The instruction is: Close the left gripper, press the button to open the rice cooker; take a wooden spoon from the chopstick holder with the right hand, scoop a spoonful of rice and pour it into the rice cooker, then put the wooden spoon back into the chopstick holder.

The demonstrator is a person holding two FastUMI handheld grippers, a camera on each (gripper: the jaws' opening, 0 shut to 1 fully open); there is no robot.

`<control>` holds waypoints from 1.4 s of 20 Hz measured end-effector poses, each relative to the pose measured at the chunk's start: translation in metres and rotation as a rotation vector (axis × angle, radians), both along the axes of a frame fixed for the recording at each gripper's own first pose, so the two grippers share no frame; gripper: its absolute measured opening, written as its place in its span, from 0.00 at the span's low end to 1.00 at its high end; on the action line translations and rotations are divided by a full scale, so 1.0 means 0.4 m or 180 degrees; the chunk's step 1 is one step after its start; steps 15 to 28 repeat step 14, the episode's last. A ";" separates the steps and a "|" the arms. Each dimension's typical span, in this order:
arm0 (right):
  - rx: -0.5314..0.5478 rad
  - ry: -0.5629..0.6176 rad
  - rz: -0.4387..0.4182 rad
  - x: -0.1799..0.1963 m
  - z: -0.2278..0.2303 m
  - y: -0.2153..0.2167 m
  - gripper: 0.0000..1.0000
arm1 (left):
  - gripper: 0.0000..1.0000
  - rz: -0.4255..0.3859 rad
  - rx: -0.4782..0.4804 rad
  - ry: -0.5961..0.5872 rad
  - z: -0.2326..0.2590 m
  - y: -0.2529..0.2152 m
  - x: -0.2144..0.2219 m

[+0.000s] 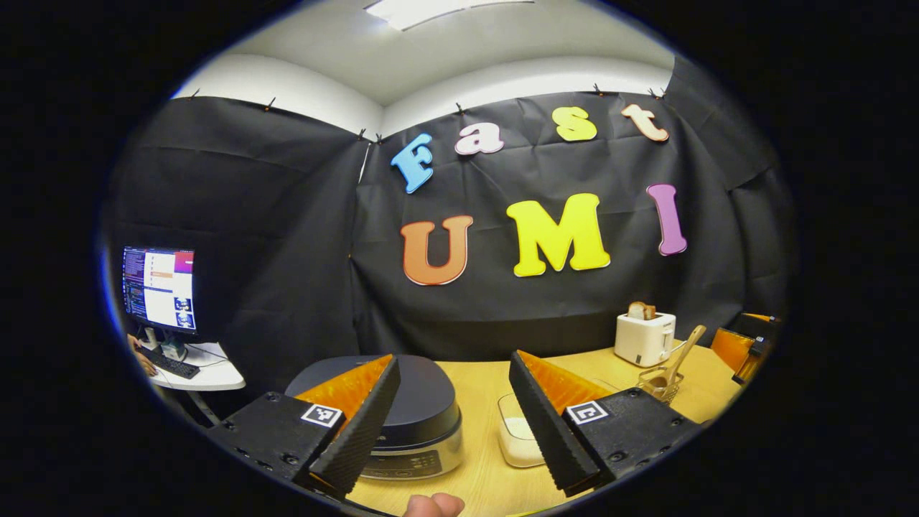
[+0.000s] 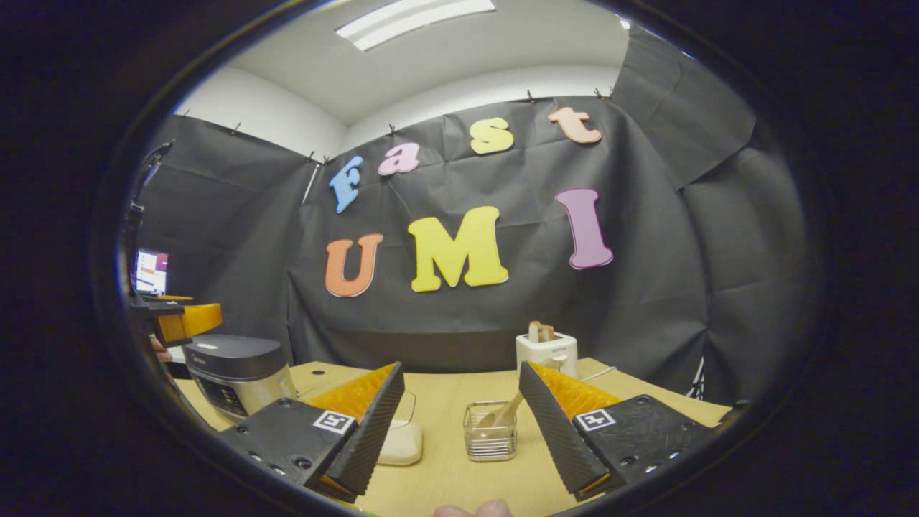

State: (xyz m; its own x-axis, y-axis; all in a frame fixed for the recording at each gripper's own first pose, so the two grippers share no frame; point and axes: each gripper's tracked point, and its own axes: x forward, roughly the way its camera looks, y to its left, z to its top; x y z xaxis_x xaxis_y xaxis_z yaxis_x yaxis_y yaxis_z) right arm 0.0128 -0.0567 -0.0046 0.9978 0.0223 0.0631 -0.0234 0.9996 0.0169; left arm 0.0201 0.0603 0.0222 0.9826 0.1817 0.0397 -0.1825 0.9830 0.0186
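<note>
- Black-draped booth behind, pale wooden table (image 1: 481, 388) below.
- Left gripper (image 1: 456, 424): fingers spread wide, clamped on nothing, above the rice cooker (image 1: 416, 420), lid down.
- Right gripper (image 2: 459, 434): likewise wide apart, empty, facing the chopstick holder (image 2: 490, 431) with its wooden spoon (image 2: 502, 414); rice container (image 2: 402, 438) just beside the holder.
- Step in hand, by judgement: bring left fingers fully together first, then press squarely on the button; cannot tell which part is the button.
</note>
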 end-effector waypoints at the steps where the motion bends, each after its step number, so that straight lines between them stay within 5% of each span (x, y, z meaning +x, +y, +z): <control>1: -0.0006 0.0016 0.0003 -0.007 0.006 0.006 0.95 | 0.98 -0.0043 -0.0021 0.0006 -0.003 -0.013 -0.002; 14: -0.0210 -0.0037 -0.0067 -0.072 0.066 0.088 0.95 | 0.99 -0.0306 -0.0088 0.0025 -0.034 -0.059 -0.054; 28: -0.0210 -0.0037 -0.0067 -0.072 0.066 0.088 0.95 | 0.99 -0.0306 -0.0088 0.0025 -0.034 -0.059 -0.054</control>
